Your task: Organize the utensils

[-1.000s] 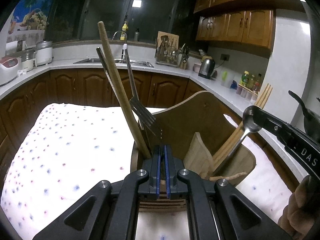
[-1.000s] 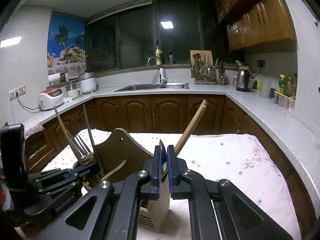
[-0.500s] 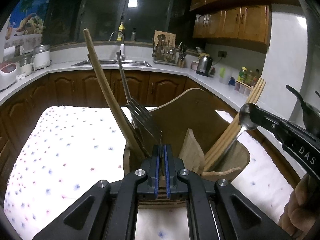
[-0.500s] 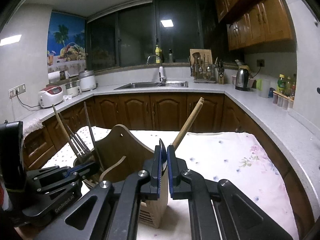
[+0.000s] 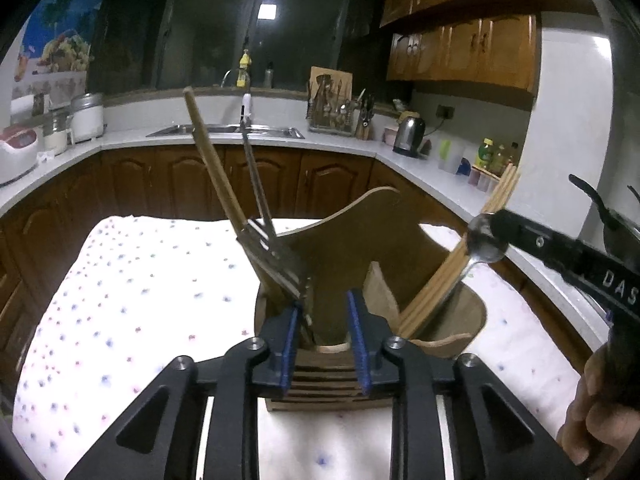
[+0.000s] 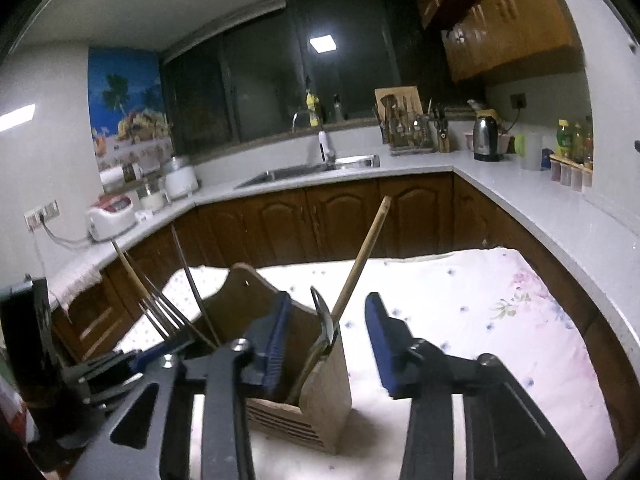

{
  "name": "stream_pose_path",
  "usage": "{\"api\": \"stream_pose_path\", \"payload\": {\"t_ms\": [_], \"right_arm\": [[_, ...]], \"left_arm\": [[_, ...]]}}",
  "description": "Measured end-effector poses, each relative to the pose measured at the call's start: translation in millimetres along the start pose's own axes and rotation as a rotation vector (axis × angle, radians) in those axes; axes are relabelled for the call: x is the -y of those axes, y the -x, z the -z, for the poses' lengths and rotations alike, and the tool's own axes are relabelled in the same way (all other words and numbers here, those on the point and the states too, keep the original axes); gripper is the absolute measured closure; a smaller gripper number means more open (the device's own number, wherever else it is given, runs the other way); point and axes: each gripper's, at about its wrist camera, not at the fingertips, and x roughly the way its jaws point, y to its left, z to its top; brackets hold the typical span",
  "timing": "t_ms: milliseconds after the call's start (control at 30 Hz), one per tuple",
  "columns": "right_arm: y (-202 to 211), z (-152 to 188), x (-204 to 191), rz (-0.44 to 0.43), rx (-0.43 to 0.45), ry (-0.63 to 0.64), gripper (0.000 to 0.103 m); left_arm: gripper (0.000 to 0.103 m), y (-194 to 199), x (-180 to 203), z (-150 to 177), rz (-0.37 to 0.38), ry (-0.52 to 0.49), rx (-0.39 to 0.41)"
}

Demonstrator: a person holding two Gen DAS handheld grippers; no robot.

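Note:
A wooden utensil holder [image 5: 352, 264] [image 6: 316, 384] stands on the floral cloth. It holds a metal fork [image 5: 276, 256] [image 6: 160, 312], a long wooden handle [image 5: 216, 172], wooden chopsticks [image 5: 460, 256] [image 6: 362, 252] and a metal spoon [image 5: 482, 242] [image 6: 324, 328]. My left gripper [image 5: 322, 334] is open and empty, its jaws on either side of the holder's near edge beside the fork. My right gripper [image 6: 326, 344] is open, with the spoon standing free between its jaws; its finger [image 5: 560, 248] shows at the right in the left wrist view.
A table under a white floral cloth [image 5: 132, 280] [image 6: 480, 304] carries the holder. Wooden cabinets and a white counter [image 6: 520, 196] ring the room, with a sink [image 6: 312, 170], kettle [image 6: 486, 140] and rice cooker [image 6: 110, 216].
Both grippers have opened. The left one let go of the fork, the right one let go of the spoon; both now stand in the holder.

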Motion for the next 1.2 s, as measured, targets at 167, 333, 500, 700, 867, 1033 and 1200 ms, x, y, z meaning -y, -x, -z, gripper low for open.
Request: {"api": "stream_pose_path", "payload": {"t_ms": [167,333,500,700,867,1033,1200], "right_arm": [[7,-5,4,-0.003,0.0,-0.011,0.055],[23,-5,10,-0.009,0.019,-0.039,0.035],[40,-3,15,-0.05,0.023,-0.069,0.015],[70,4,11,-0.112,0.043,-0.114,0.002],[97,14,0,-0.146,0.044,-0.109,0.002],[131,28,-9,-0.161,0.057,-0.111,0.002],[163,44,-12,-0.169,0.074,-0.124,0.001]], "left_arm": [[0.059,16,-1,5,0.011,0.015,0.014],[0.039,44,-4,15,0.023,0.044,0.037],[0.007,81,-5,30,-0.049,0.037,0.089],[0.001,129,-6,51,-0.114,0.037,0.132],[0.001,167,-1,65,-0.139,0.045,0.13],[0.001,200,-7,77,-0.18,0.065,0.139],[0.001,228,-9,91,-0.164,0.066,0.152]]}}
